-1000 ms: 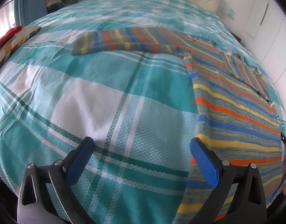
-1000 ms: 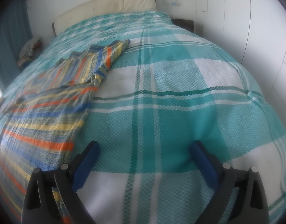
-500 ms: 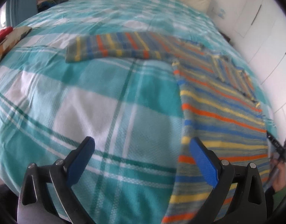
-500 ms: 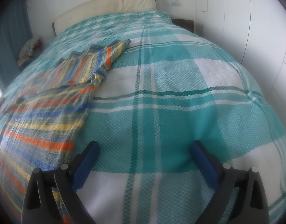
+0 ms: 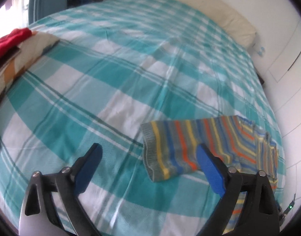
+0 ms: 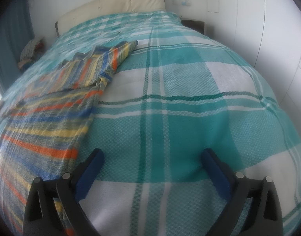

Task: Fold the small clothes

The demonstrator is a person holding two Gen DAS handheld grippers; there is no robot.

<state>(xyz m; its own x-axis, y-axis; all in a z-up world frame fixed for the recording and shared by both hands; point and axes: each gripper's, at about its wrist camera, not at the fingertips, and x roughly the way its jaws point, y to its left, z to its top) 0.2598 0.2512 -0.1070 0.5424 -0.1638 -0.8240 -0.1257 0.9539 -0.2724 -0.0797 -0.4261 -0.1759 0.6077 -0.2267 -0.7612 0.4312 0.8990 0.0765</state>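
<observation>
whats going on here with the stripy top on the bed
A person is folding a striped sweater spread flat on a teal plaid bedspread. The left hand-held gripper hangs by the sleeve cuff, jaws closing with nothing between them yet. The right hand-held gripper is open and empty beside the sweater's body.

One striped multicolour knit sweater (image 5: pixel 199 149) is lying on one teal-and-white checked bedspread (image 5: pixel 130 74); two blue-padded black grippers are showing, left (image 5: pixel 148 169) and right (image 6: pixel 152 169).

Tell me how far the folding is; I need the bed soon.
Barely begun. The striped sweater lies spread flat on the bedspread, nothing folded. The left gripper, jaws closing but empty, is lined up near the sleeve. The right gripper hangs open. Every fold remains.
</observation>
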